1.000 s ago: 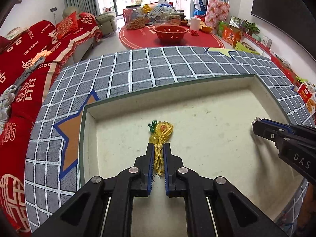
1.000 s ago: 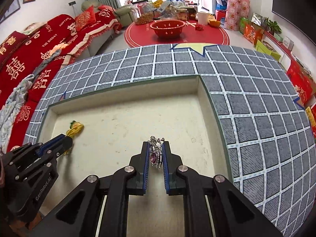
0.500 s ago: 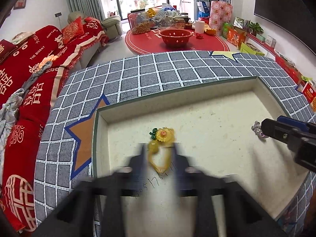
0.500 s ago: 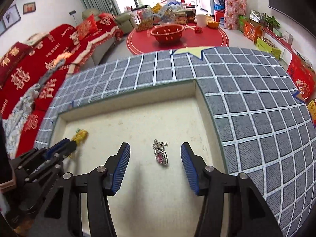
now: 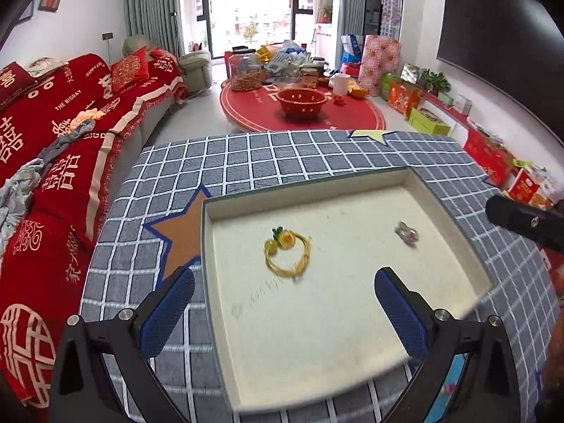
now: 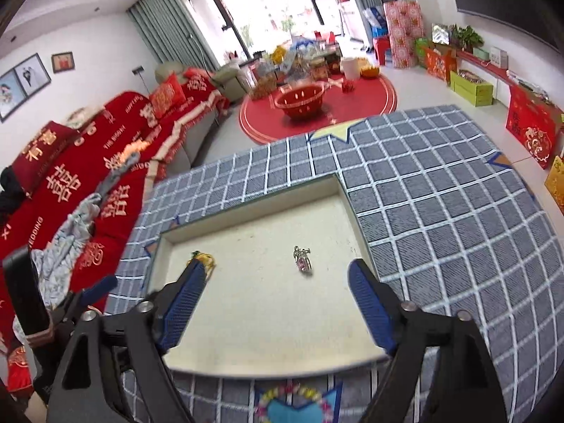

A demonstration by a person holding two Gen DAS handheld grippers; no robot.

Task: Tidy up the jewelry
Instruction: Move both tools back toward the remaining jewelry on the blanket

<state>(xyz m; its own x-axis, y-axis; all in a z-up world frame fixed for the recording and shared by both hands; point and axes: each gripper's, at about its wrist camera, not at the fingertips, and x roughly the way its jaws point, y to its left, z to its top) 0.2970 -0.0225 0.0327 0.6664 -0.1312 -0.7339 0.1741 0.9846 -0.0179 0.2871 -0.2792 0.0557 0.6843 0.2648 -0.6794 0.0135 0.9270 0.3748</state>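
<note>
A shallow cream tray (image 5: 454,211) (image 6: 347,197) sits on a grey checked cloth. A yellow cord bracelet with a flower charm (image 5: 287,252) lies in its left half; it shows partly behind a finger in the right wrist view (image 6: 204,259). A silver brooch with a pink stone (image 5: 407,232) (image 6: 302,259) lies in the right half. My left gripper (image 5: 283,312) is open and empty, raised above the tray's near edge. My right gripper (image 6: 276,305) is open and empty, raised above the tray's near side.
The checked cloth (image 5: 246,158) covers the table around the tray. A red sofa (image 5: 53,134) runs along the left. A round red table with a red basket (image 5: 301,100) stands beyond. Boxes line the right wall (image 5: 493,158).
Both grippers opened and let go of the bracelet and the brooch, which now lie in the tray. Both grippers pulled back and up, away from the tray.
</note>
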